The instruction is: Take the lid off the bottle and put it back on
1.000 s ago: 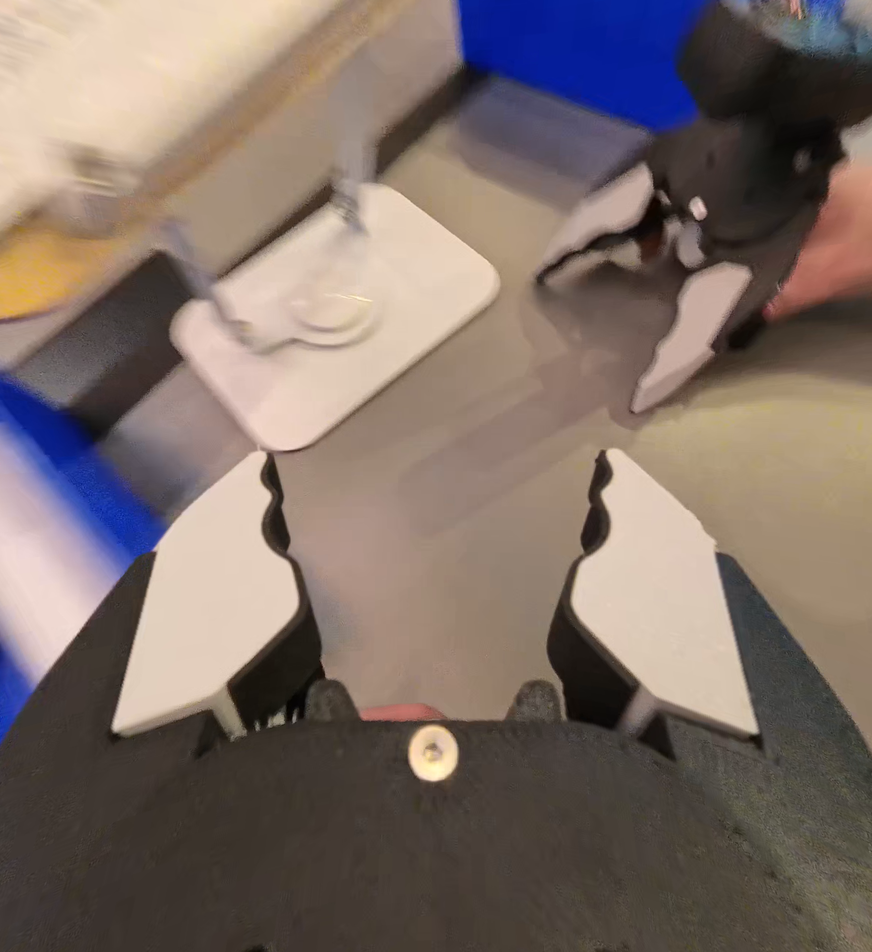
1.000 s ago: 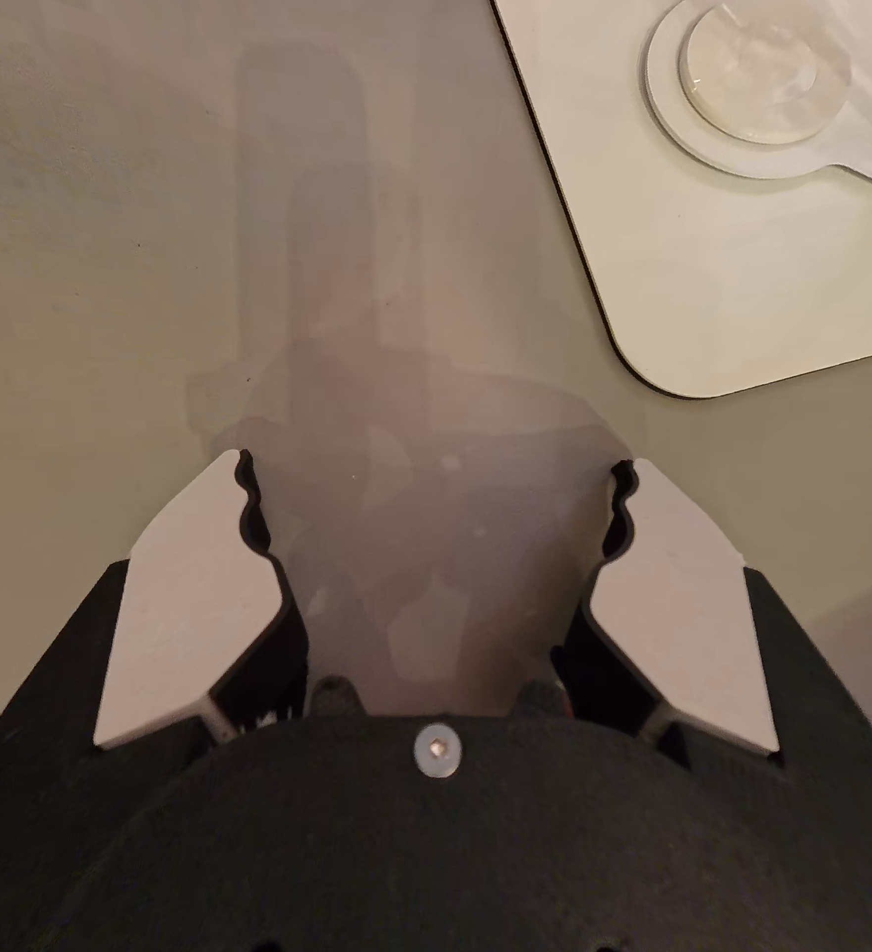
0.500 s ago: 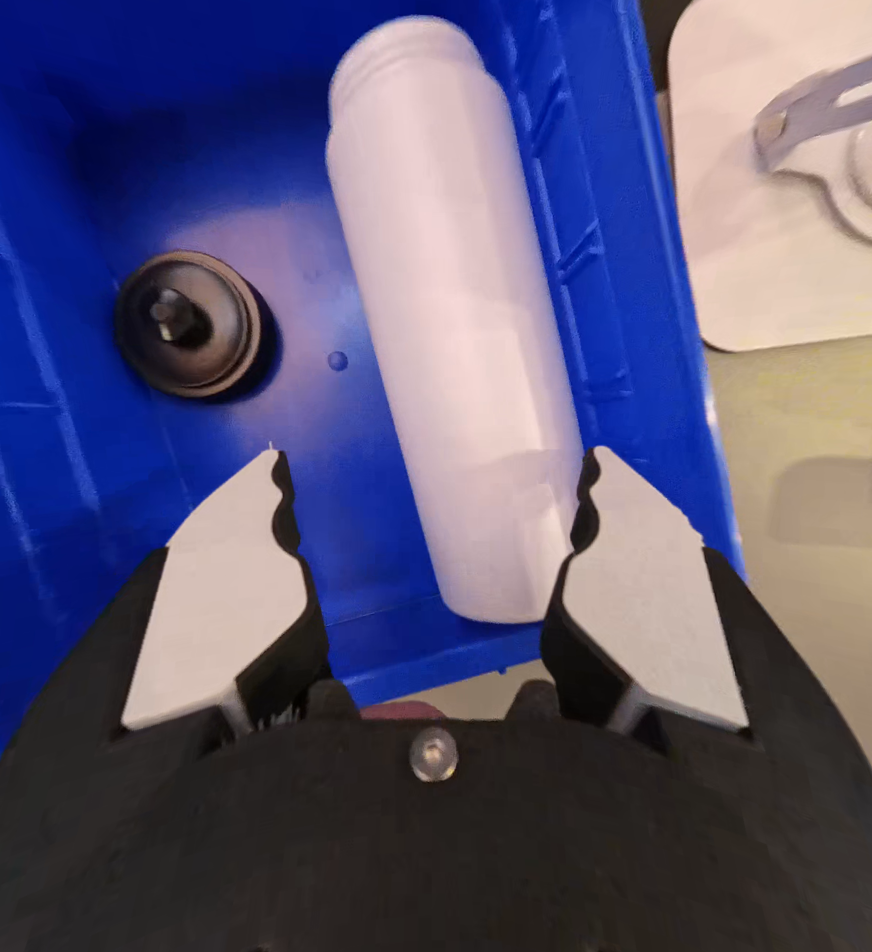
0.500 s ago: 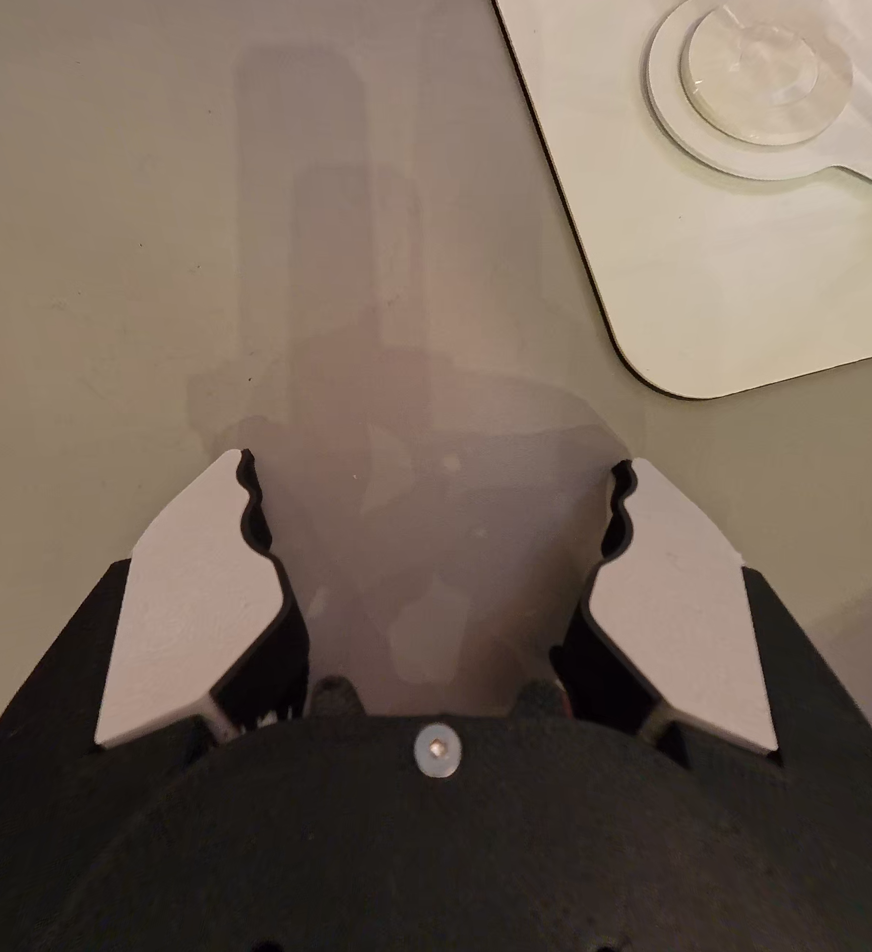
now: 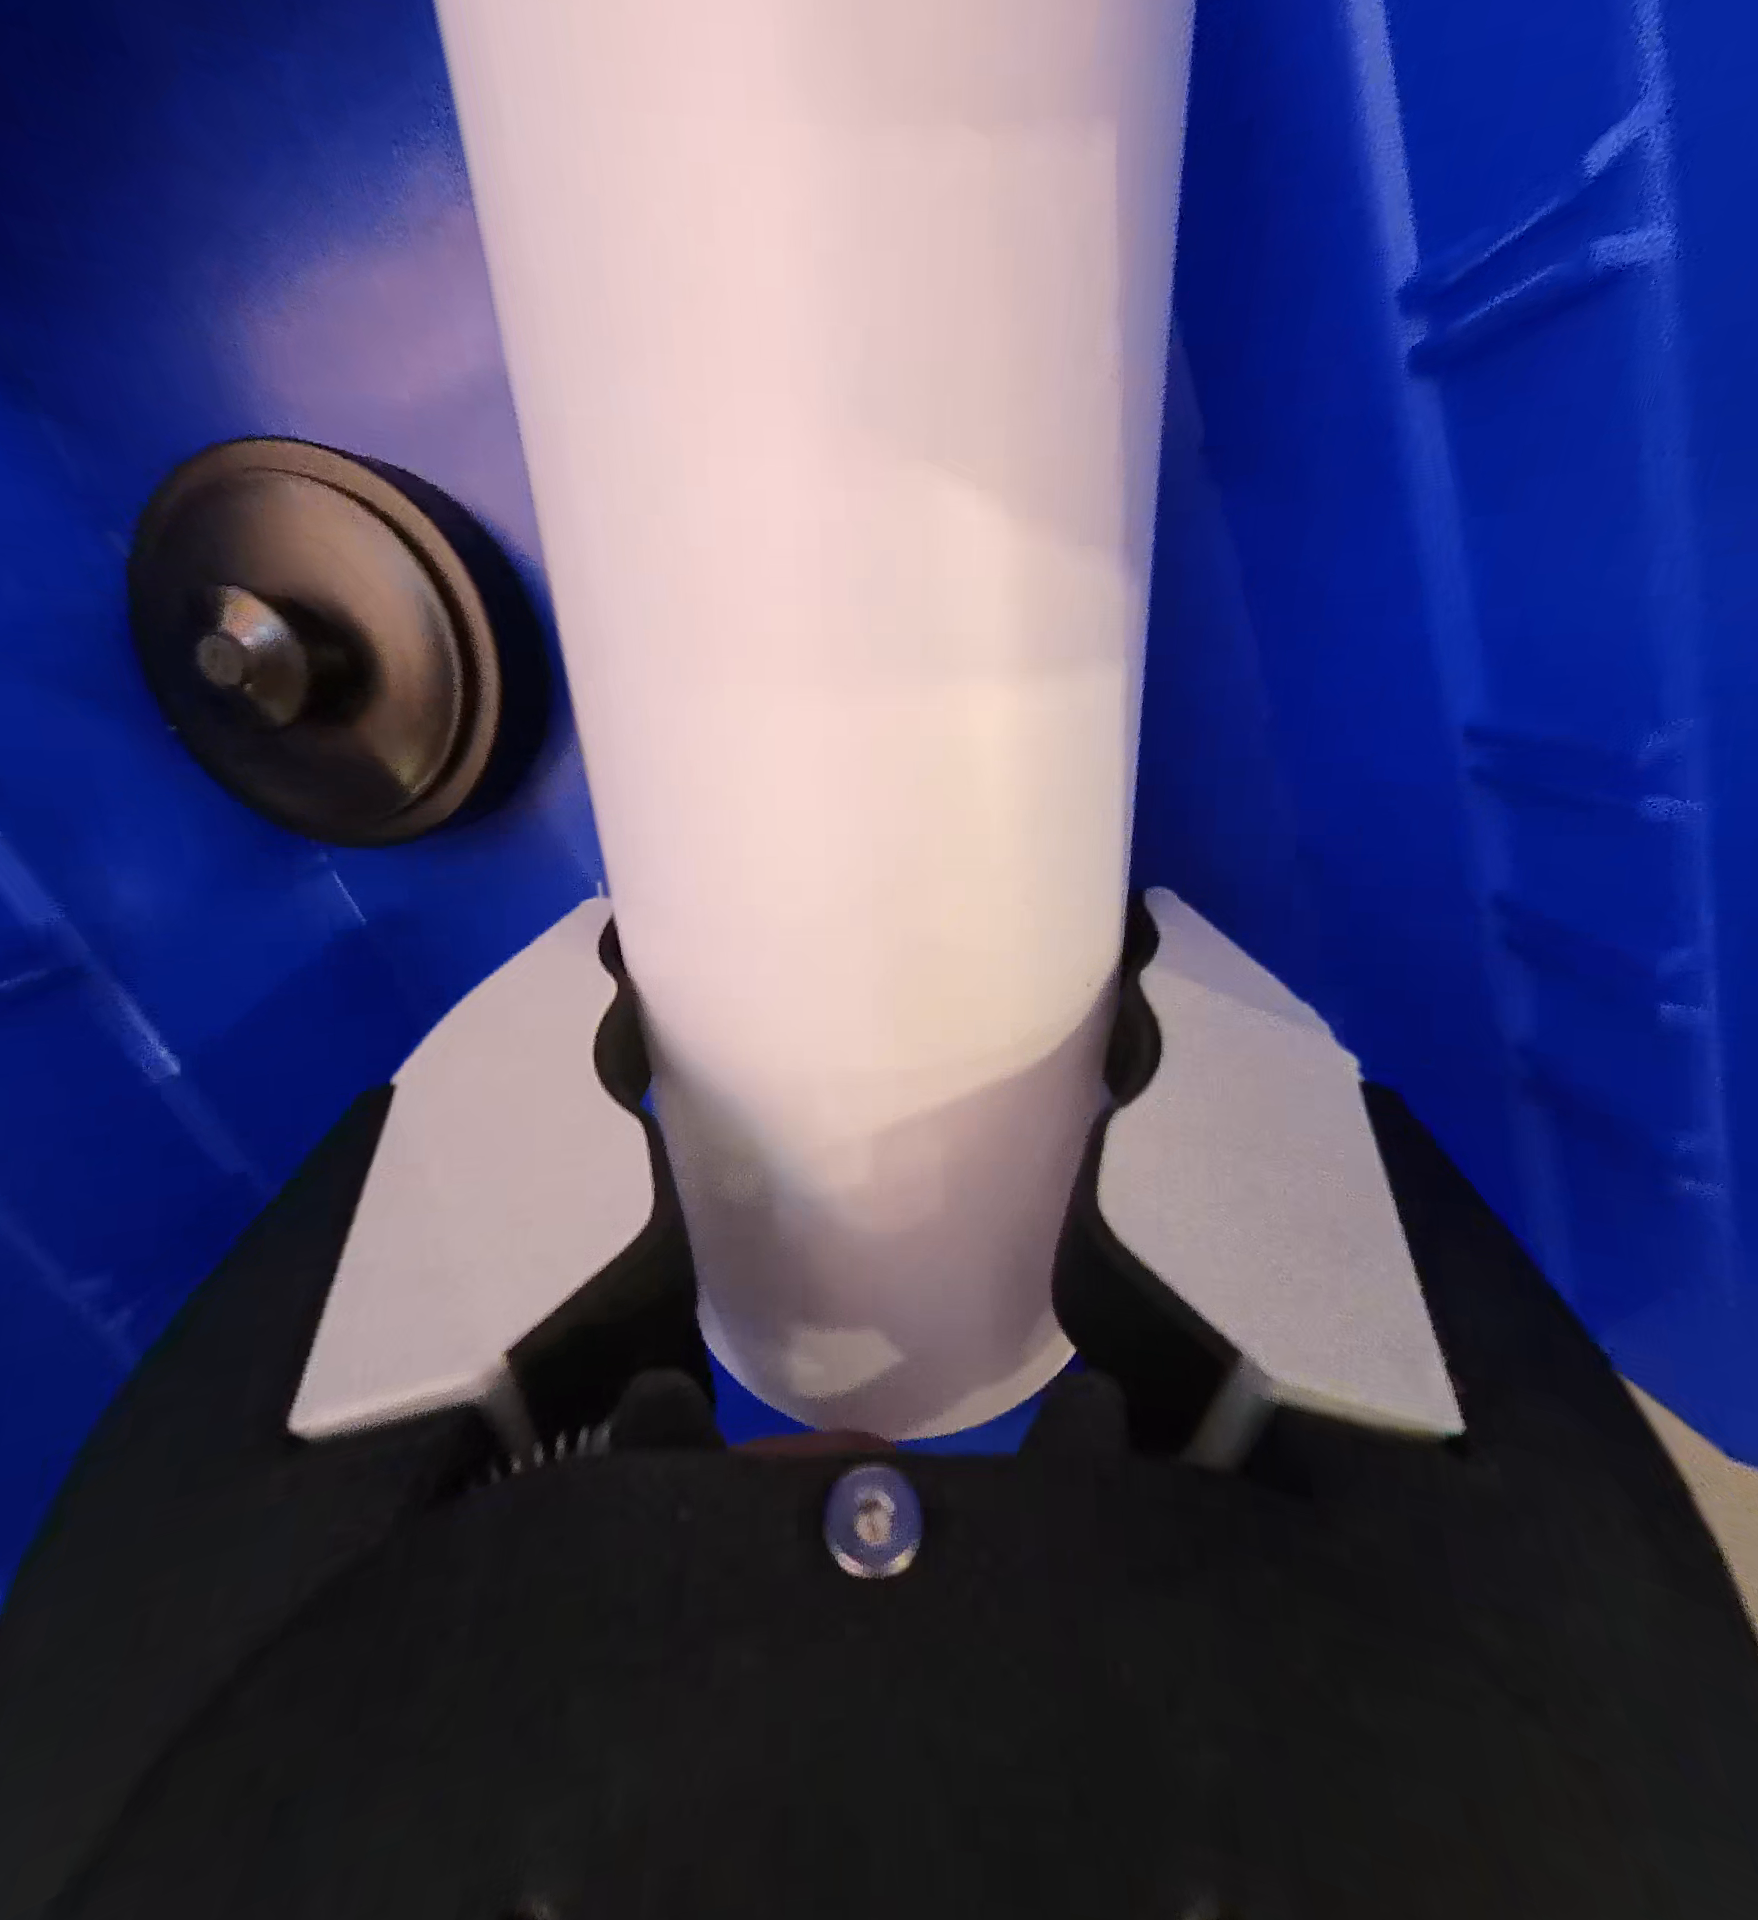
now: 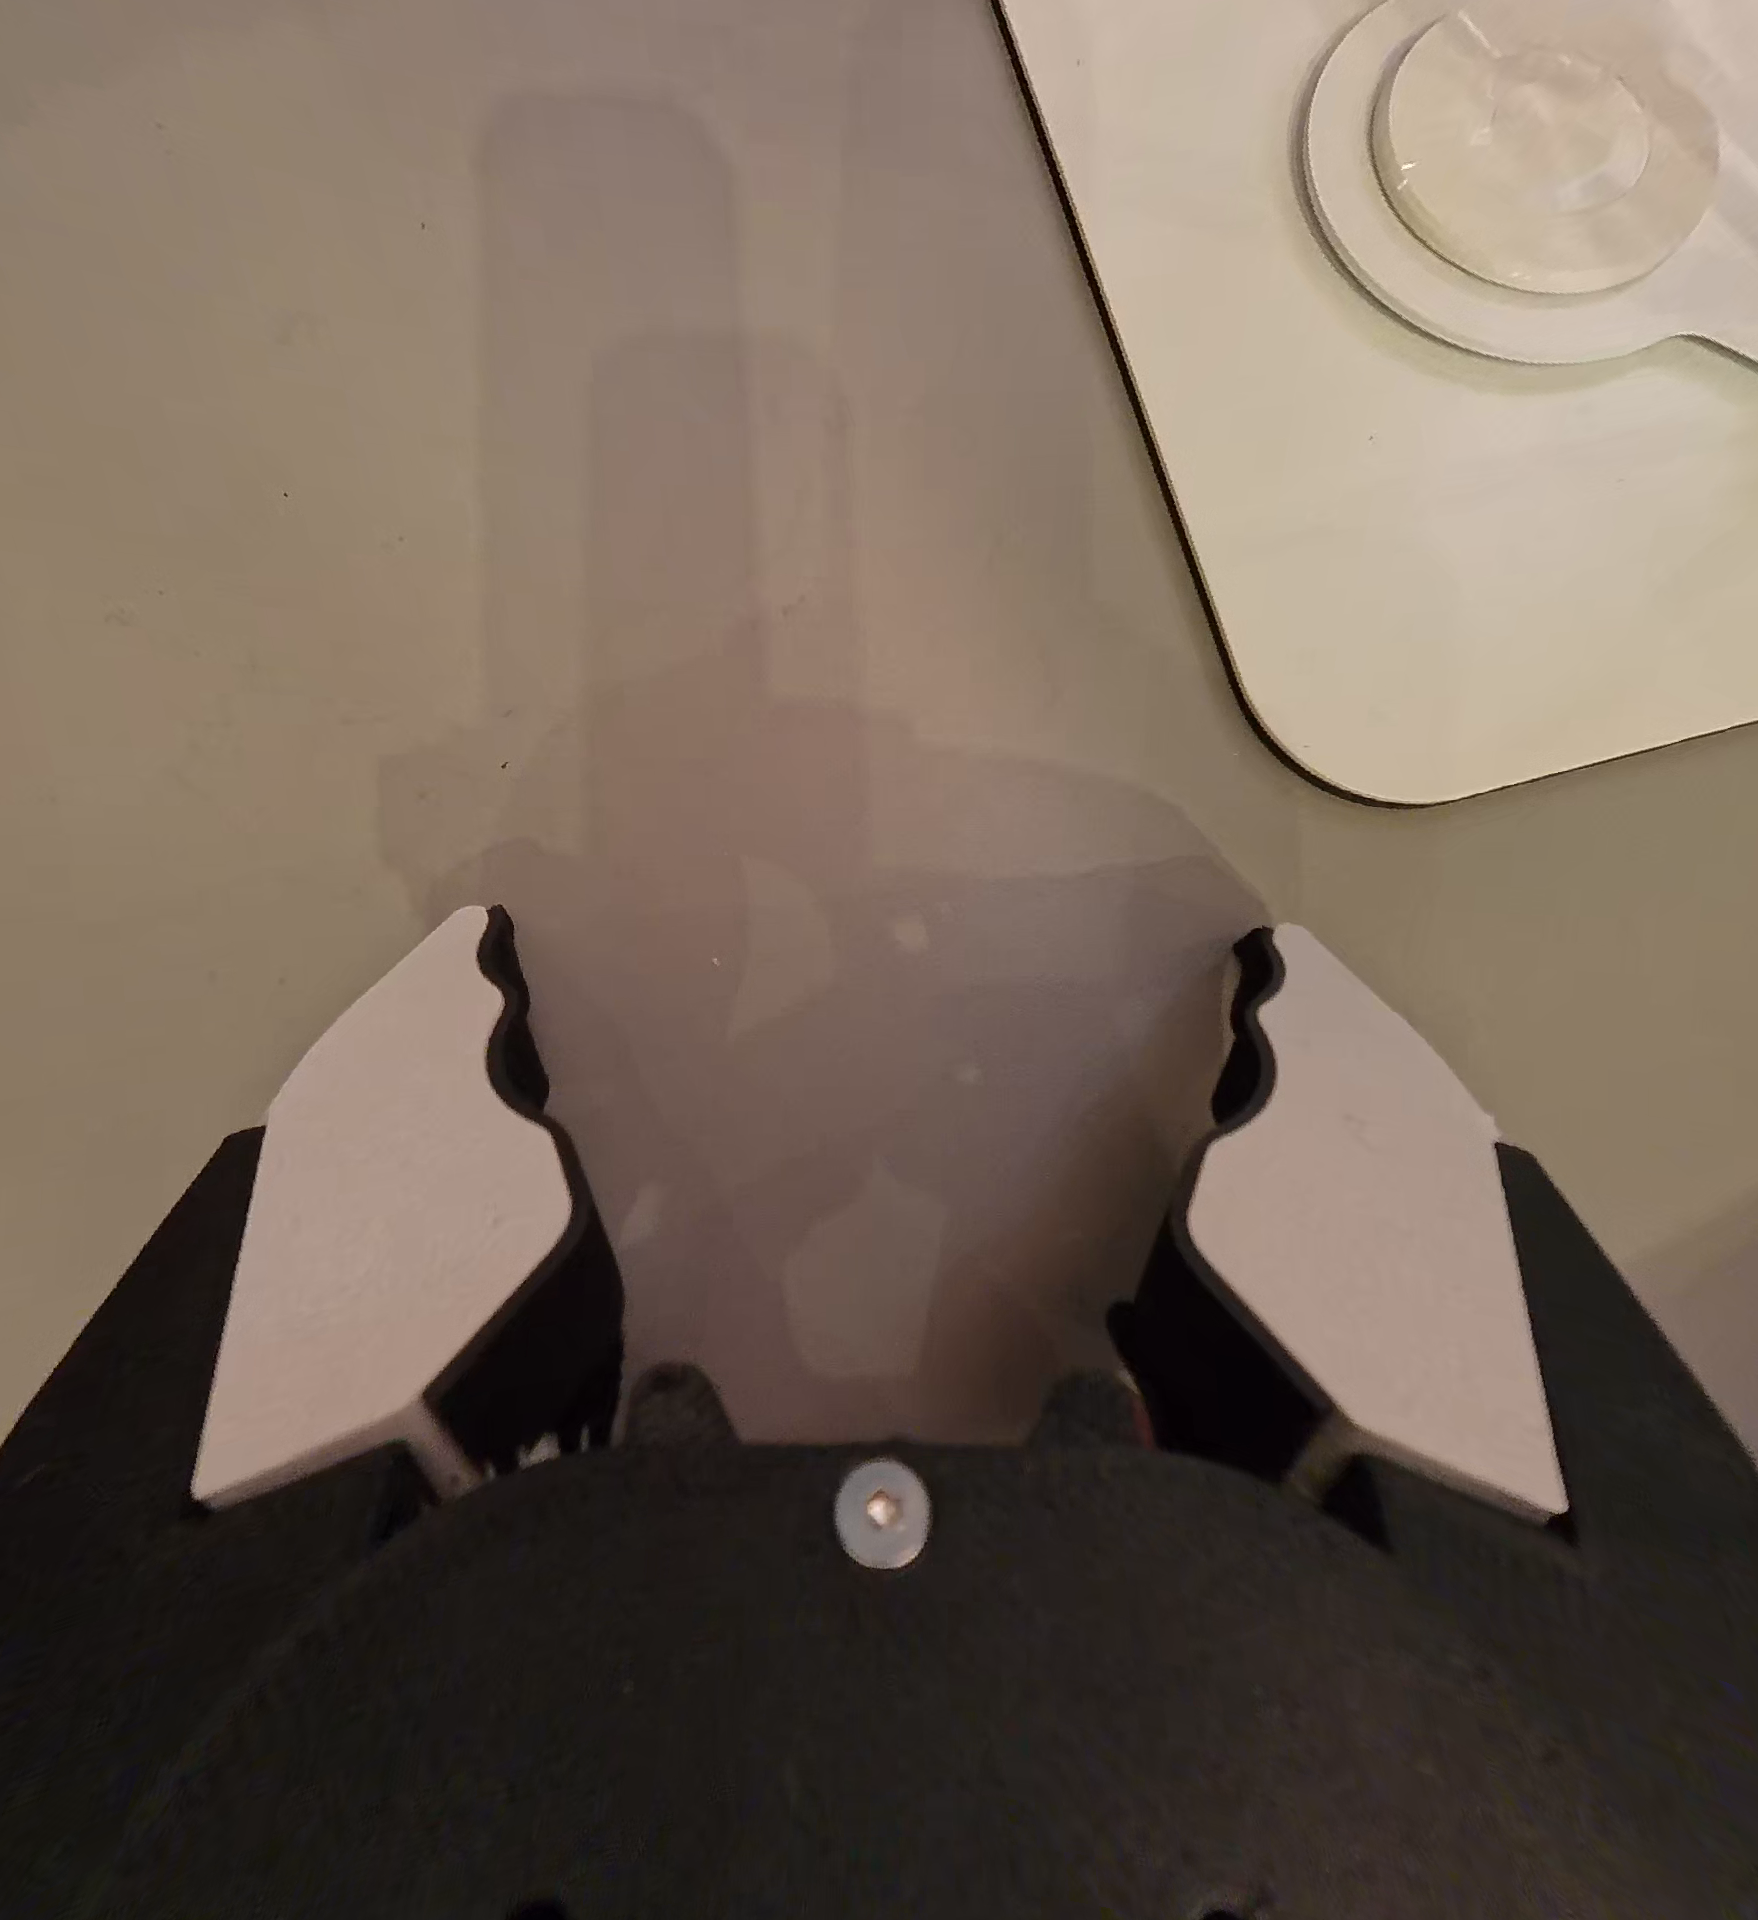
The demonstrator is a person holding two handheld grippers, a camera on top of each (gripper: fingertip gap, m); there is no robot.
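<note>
A: Bottle (image 5: 833, 644)?
B: Lying in the blue bin (image 5: 1540, 727), base end between the left claw (image 5: 870, 997) fingers, both touching its sides. Pinched there, I'd say, to lift it out.
A: Lid?
B: Probably the dark round cap (image 5: 319, 639) on the bin floor at 9 o'clock of the bottle, apart from it.
A: Right claw (image 6: 880, 1023)?
B: Spread, empty, over bare desk (image 6: 179, 416); looks like waiting. White board (image 6: 1477, 582) at 2 o'clock.

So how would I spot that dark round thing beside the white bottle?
Look inside the blue bin. Left of the long white bottle lying there lies a dark round disc. Nothing else there is black, flat and circular with a small metal stud at its centre.
</note>
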